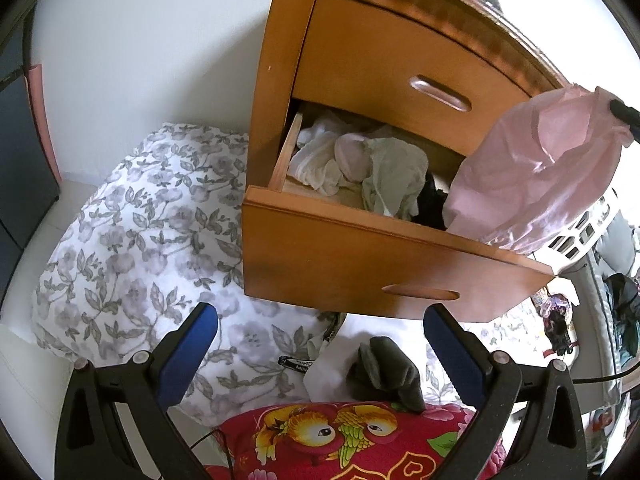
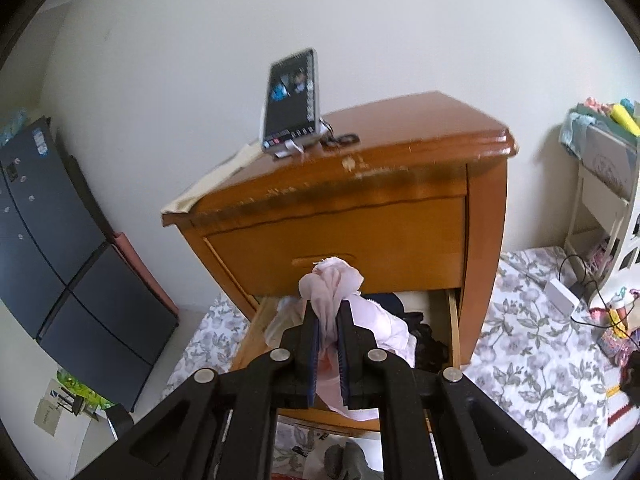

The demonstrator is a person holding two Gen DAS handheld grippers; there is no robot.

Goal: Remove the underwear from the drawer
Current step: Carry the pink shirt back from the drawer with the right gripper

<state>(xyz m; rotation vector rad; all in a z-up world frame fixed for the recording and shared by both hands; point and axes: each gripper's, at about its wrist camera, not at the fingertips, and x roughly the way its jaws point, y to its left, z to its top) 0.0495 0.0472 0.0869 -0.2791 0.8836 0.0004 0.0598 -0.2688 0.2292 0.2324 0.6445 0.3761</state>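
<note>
Carrying a pale pink pair of underwear (image 1: pixel 536 168) up out of the open lower drawer (image 1: pixel 384 256) of the wooden nightstand (image 2: pixel 360 208). Pinched in the right gripper (image 2: pixel 328 332), pads pressed together on a bunched fold, the rest hanging over the drawer's right end, lowest edge just at the front panel. Best lifted until the hem clears the panel, then drawn toward the near side; a thin pinch on slippery cloth, so a steady carry, no jerks.

Left to right around it: dark cabinet (image 2: pixel 60 248) at far left, floral bedding (image 1: pixel 132 232) on the floor, left gripper (image 1: pixel 320 320) spread and empty, hovering near and below the drawer front. Inside the drawer, white garments (image 1: pixel 316 160), a grey-green one (image 1: pixel 396 176) and something black (image 1: pixel 430 204), close enough to snag. Below, a dark sock-like piece (image 1: pixel 384 372) and a red parrot-print cushion (image 1: pixel 340 436). Upper drawer (image 1: pixel 400 64) closed; phone (image 2: pixel 290 102) propped on top. White shelf unit (image 2: pixel 600 184) at far right.
</note>
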